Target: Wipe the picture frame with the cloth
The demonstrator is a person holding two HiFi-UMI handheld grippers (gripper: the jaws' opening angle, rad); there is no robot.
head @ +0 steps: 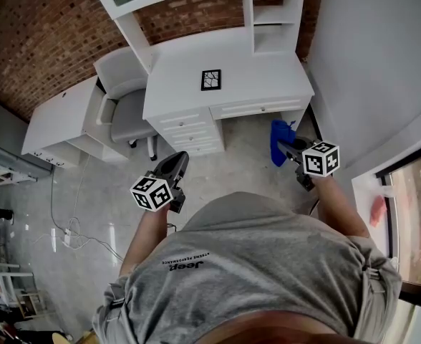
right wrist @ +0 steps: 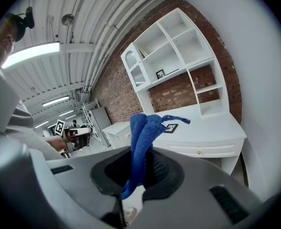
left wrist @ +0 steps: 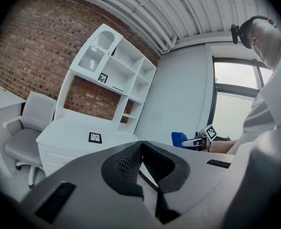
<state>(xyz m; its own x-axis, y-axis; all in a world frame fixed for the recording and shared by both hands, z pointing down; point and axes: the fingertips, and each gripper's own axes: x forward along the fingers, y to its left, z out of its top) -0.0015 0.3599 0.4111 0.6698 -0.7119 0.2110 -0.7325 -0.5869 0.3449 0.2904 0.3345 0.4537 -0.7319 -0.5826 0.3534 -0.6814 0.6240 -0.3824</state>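
A small black picture frame [head: 210, 79] lies flat on the white desk [head: 268, 77]; it also shows in the left gripper view [left wrist: 95, 137] and, partly behind the cloth, in the right gripper view [right wrist: 170, 127]. My right gripper [head: 295, 151] is shut on a blue cloth [head: 280, 140], which stands up bunched between its jaws [right wrist: 141, 137]. It hovers over the floor to the right of the desk front. My left gripper [head: 177, 162] is shut with nothing in it [left wrist: 141, 159], in front of the desk drawers. Both are well short of the frame.
A grey office chair [head: 128, 113] stands left of the desk, next to a low white cabinet [head: 60, 124]. White shelves [left wrist: 116, 66] rise over the desk's back. Cables [head: 71, 236] lie on the floor at left. A wall and window [head: 411, 213] close the right side.
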